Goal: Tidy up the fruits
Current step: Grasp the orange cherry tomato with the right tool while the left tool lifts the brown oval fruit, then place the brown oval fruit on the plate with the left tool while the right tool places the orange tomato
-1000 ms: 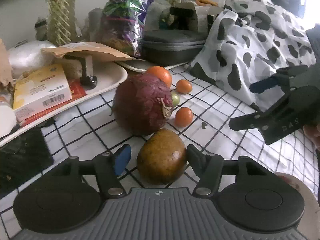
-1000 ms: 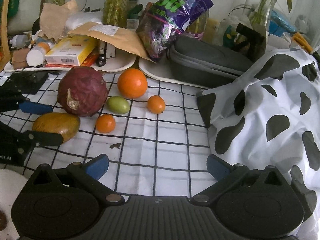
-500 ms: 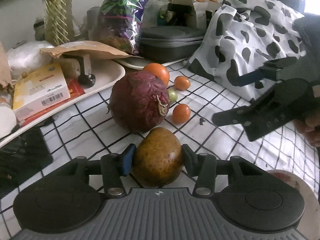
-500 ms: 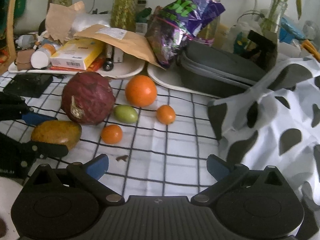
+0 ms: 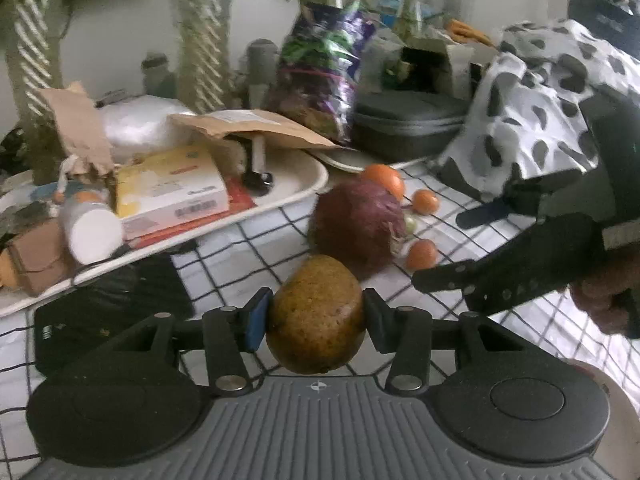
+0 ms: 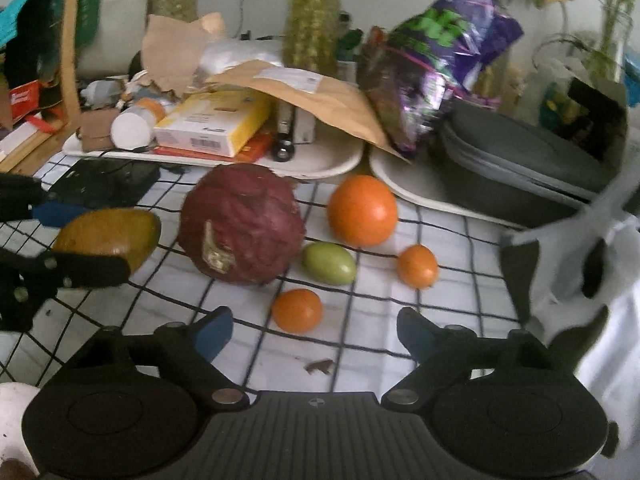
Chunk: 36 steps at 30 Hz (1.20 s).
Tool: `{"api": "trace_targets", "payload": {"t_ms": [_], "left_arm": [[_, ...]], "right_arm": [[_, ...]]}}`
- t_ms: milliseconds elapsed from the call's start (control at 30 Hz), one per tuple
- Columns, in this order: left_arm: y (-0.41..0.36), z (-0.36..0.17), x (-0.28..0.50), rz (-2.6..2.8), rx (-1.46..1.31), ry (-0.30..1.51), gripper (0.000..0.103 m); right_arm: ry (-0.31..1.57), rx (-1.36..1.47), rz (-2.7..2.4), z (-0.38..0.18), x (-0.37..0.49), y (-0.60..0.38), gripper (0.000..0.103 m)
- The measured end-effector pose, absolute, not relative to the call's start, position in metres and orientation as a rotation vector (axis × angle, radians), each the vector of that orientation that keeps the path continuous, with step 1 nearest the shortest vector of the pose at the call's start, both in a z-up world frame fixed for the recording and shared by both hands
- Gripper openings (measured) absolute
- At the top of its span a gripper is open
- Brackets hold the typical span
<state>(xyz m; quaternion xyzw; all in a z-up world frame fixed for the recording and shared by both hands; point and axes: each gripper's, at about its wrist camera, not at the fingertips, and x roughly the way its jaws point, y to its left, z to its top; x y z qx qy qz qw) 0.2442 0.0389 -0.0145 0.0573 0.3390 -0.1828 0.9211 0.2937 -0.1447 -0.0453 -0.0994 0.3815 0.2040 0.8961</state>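
My left gripper (image 5: 316, 316) is shut on a yellow-brown mango (image 5: 316, 320) and holds it above the checked cloth; the mango also shows in the right wrist view (image 6: 108, 236). A large dark-red fruit (image 6: 240, 222) sits beyond it. Right of that lie a big orange (image 6: 362, 210), a green fruit (image 6: 328, 262) and two small oranges (image 6: 297, 310) (image 6: 417, 266). My right gripper (image 6: 314, 334) is open and empty, just short of the nearer small orange. It shows at the right of the left wrist view (image 5: 516, 256).
A white tray (image 6: 320, 166) at the back holds a yellow box (image 6: 212, 124), a bottle and brown paper. A grey case (image 6: 520, 172) and a purple bag (image 6: 436, 60) stand at the back right. A cow-print cloth (image 5: 540, 92) lies at the right. A white plate edge (image 6: 16, 420) sits near left.
My left gripper closed on the mango and lifted it off the cloth. My right gripper moved forward and left toward the small oranges.
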Motion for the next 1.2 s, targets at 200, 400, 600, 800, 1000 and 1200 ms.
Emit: {"api": "trace_targets", "payload": {"t_ms": [200,400,600,800,1000,1200], "left_arm": [[0.044,-0.014,0.242,-0.334,0.123,0.698,0.047],[0.048,-0.011,0.236,-0.319,0.110,0.704,0.047],[0.049,-0.007,0.222,-0.334,0.066,0.731,0.047],[0.047,0.001,0.201,-0.354,0.035,0.711,0.047],[0.032,0.006,0.173,-0.402,0.038,0.701,0.047],[0.010,0.001,0.151,-0.478,0.074,0.733,0.047]], "right_arm": [[0.785,-0.223,0.450,-0.055,0.299,-0.135,0.041],[0.772,-0.200,0.451,-0.048,0.293,-0.137,0.028],[0.735,-0.189,0.467,-0.029,0.275,-0.145,0.028],[0.722,-0.169,0.474,-0.014,0.251,-0.154,0.028],[0.714,-0.153,0.485,-0.003,0.223,-0.161,0.028],[0.717,-0.134,0.490,0.006,0.195,-0.169,0.028]]}}
